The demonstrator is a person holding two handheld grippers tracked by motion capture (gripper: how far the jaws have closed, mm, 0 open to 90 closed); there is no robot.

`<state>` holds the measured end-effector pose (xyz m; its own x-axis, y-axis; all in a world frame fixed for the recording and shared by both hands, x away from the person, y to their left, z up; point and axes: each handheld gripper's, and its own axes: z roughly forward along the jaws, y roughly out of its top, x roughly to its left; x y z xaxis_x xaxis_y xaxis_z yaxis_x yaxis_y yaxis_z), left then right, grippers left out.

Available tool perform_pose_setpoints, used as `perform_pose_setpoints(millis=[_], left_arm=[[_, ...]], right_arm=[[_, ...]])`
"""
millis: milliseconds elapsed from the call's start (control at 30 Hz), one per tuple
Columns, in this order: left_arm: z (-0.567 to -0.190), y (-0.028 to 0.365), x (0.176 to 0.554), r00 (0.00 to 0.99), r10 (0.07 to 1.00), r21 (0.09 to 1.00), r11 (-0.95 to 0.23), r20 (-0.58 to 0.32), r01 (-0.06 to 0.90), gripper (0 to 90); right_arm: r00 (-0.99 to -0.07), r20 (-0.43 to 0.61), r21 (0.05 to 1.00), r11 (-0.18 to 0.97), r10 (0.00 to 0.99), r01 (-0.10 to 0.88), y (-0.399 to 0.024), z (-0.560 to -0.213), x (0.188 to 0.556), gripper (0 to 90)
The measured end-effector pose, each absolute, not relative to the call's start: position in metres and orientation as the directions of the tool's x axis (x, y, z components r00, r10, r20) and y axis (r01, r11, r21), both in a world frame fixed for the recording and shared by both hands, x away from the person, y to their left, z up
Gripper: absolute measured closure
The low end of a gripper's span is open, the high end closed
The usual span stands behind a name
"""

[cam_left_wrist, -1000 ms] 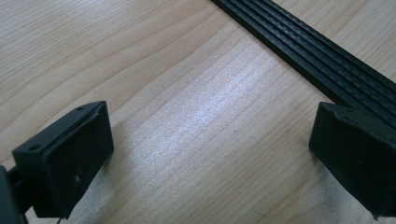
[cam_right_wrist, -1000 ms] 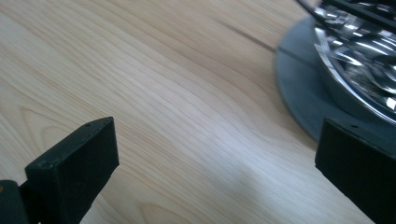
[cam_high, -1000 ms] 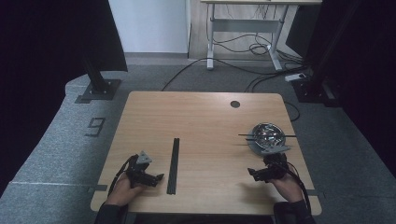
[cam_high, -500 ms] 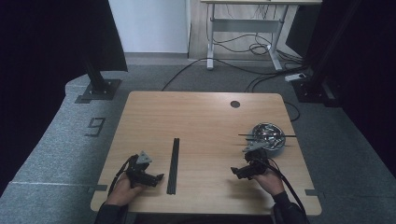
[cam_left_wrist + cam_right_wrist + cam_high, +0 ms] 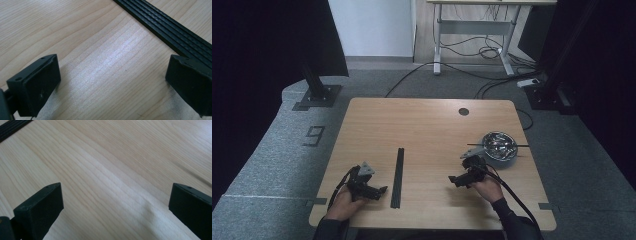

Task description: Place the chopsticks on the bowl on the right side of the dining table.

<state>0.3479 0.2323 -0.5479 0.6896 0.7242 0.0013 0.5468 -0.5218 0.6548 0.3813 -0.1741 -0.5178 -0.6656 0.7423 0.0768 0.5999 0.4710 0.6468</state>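
Note:
A long black ribbed strip [image 5: 398,176] lies lengthwise on the wooden table [image 5: 422,125], left of its middle. My left gripper [image 5: 381,191] rests near the front left, just left of the strip, open and empty; in the left gripper view the strip [image 5: 170,27] runs past the right jaw. My right gripper [image 5: 454,179] sits at the front right, pointing left toward the strip, open with bare wood between its jaws [image 5: 112,202]. A corner of the strip [image 5: 10,126] shows at the top left of the right gripper view.
A metal bowl [image 5: 499,147] holding shiny pieces, with a thin dark rod across it, stands just behind and right of my right hand. A round cable hole [image 5: 463,111] is at the back right. Cables trail from both grippers over the front edge.
My right gripper has moved left and slightly forward, away from the bowl toward the table's middle. The left gripper has stayed where it was.

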Motion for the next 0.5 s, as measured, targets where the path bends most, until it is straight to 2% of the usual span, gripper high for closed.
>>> perform_pose_setpoints(millis=[500], left_arm=[[-0.548,0.232,0.348,0.688,0.726,0.655,-0.52,0.0,0.549,0.0]], right_arm=[[-0.71,0.068,0.632,0.52,0.701,0.574,-0.139,-0.52,0.403,0.0]])
